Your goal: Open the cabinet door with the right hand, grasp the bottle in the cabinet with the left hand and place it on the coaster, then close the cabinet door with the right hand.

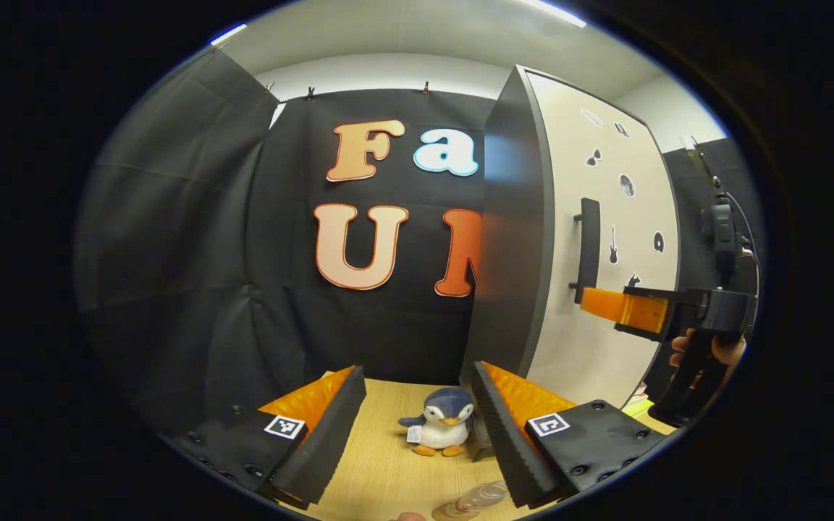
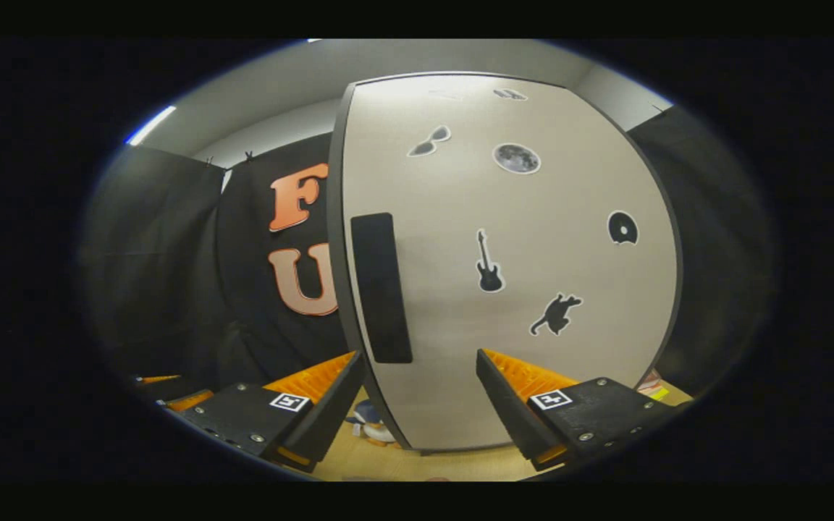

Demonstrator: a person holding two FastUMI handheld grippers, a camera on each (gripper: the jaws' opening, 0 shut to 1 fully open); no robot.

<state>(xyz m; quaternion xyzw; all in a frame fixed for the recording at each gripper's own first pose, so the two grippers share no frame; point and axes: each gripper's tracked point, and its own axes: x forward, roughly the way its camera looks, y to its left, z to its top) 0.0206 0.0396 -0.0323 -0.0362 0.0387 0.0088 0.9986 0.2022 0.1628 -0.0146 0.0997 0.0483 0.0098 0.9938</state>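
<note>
The cabinet's pale door (image 2: 518,217), dotted with small stickers, looks flush with the dark cabinet side (image 1: 511,239). Its dark upright handle (image 2: 381,289) hangs just above and left of the gap of my right gripper (image 2: 420,401), which is open and holds nothing. In the left gripper view the right gripper (image 1: 591,300) reaches up to the handle's (image 1: 588,250) lower end, with a hand (image 1: 721,351) behind it. My left gripper (image 1: 417,427) is open over the wooden table. A clear bottle (image 1: 478,498) shows at the bottom edge, on what looks like a round coaster (image 1: 449,512).
A plush penguin (image 1: 442,430) sits on the wooden table (image 1: 388,463) in front of the cabinet's left corner, seen between my left fingers. Black cloth walls close the booth behind and to the left. Something yellow (image 1: 638,407) lies by the cabinet's right foot.
</note>
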